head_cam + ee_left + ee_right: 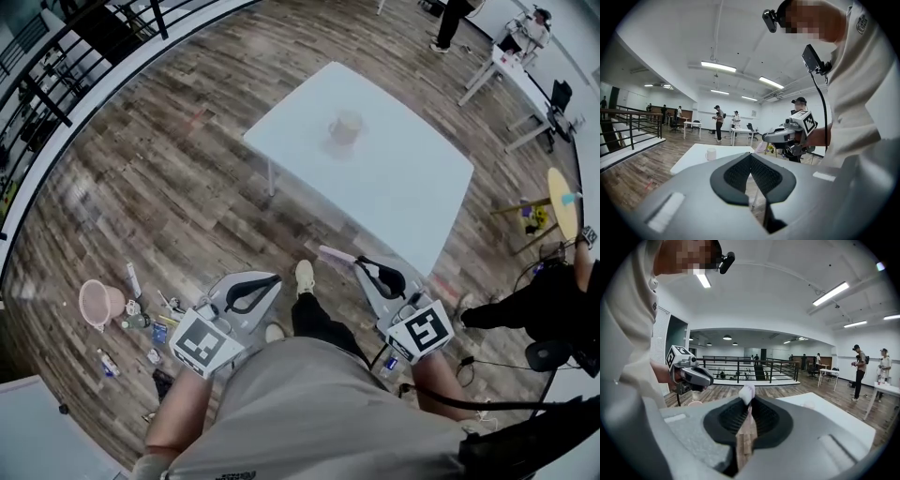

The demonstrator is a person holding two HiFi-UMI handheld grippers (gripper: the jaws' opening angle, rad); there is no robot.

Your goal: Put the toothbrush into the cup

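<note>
A pale cup point(345, 127) stands near the middle of the white table point(403, 187); the left gripper view shows the cup point(710, 153) small on the tabletop ahead. My right gripper point(358, 262) is shut on a pink toothbrush point(335, 254), whose head sticks out past the jaw tips toward the table's near edge. In the right gripper view the toothbrush point(747, 391) stands between the closed pads of the right gripper point(749, 399). My left gripper point(277, 278) hangs over the floor short of the table, its jaws shut with nothing in them, also seen as left gripper point(751, 155).
A pink basket point(98, 302) and several small items lie on the wood floor at the left. A black railing point(56, 84) runs along the far left. People stand by other tables at the back right, and a dark-clothed person point(553, 309) is at the right.
</note>
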